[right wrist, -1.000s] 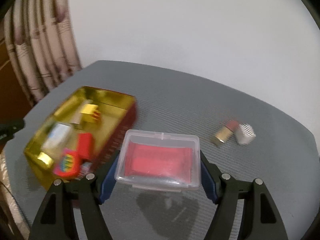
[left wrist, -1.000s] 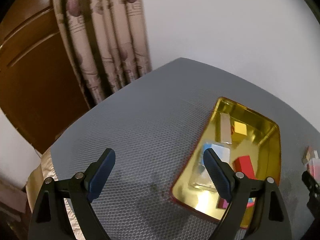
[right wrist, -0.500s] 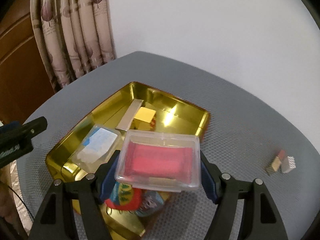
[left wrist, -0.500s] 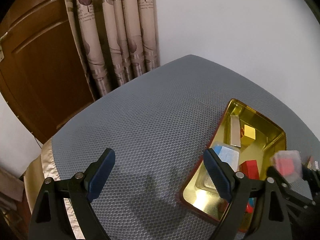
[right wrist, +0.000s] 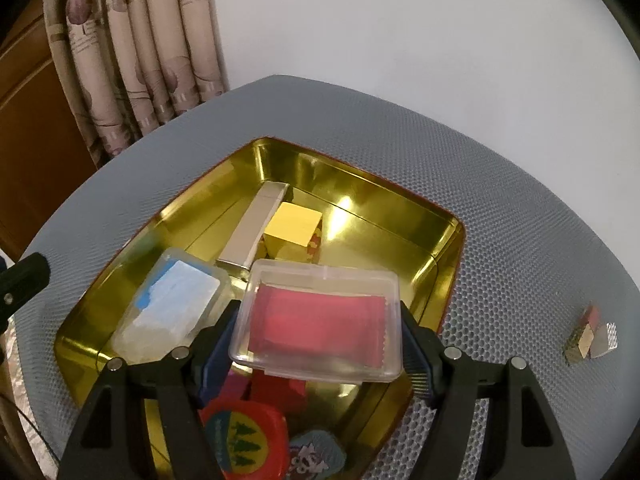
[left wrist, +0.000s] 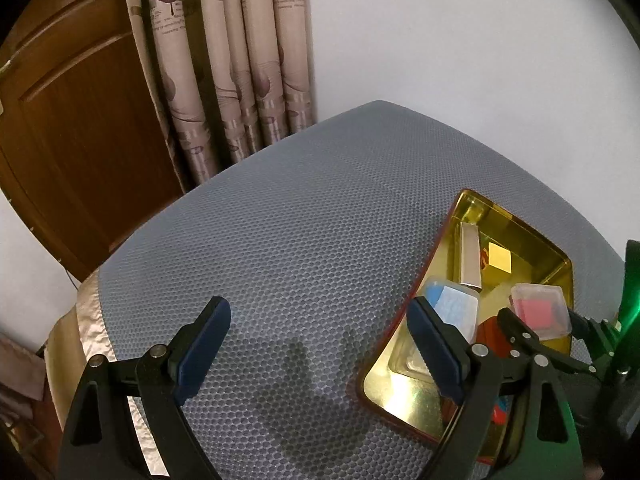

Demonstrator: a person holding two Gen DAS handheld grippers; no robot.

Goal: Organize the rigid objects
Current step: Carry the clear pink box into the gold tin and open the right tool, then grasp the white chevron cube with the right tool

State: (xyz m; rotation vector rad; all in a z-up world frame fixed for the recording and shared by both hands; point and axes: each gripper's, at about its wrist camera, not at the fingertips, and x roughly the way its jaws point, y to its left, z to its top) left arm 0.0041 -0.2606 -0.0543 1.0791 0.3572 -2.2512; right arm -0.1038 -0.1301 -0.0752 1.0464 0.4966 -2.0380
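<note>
Right wrist view: a clear plastic case [right wrist: 318, 326] with a red packet inside is pinched by its two short sides between the blue pads of the right gripper [right wrist: 316, 340] and held level above the near part of a gold tin tray [right wrist: 448, 236]. Under the case's near edge lies a red block [right wrist: 278, 390], and nearer still a round red disc with green trees [right wrist: 244, 436] and a blue-grey patch with a cartoon figure [right wrist: 318, 454]. To the left of the held case, inside the tray, rests a second clear case with a blue and white insert [right wrist: 172, 306]. Beyond it a long silver bar [right wrist: 254, 230] lies angled toward the far wall, with a yellow cube [right wrist: 294, 232] just beside it on the right. The tray sits on a grey honeycomb-textured table cover [right wrist: 500, 208]. Well to the right of the tray, on the cover, two small blocks [right wrist: 590, 334] stand touching each other.

From the left wrist view, the left gripper [left wrist: 320, 344] is spread wide with nothing between its pads, over bare cover to the left of the tray [left wrist: 564, 276]; the held case [left wrist: 540, 310] shows at the right. Patterned curtains [left wrist: 236, 60] and a brown wooden door [left wrist: 76, 120] stand at the far left, against a white wall [left wrist: 460, 40].
</note>
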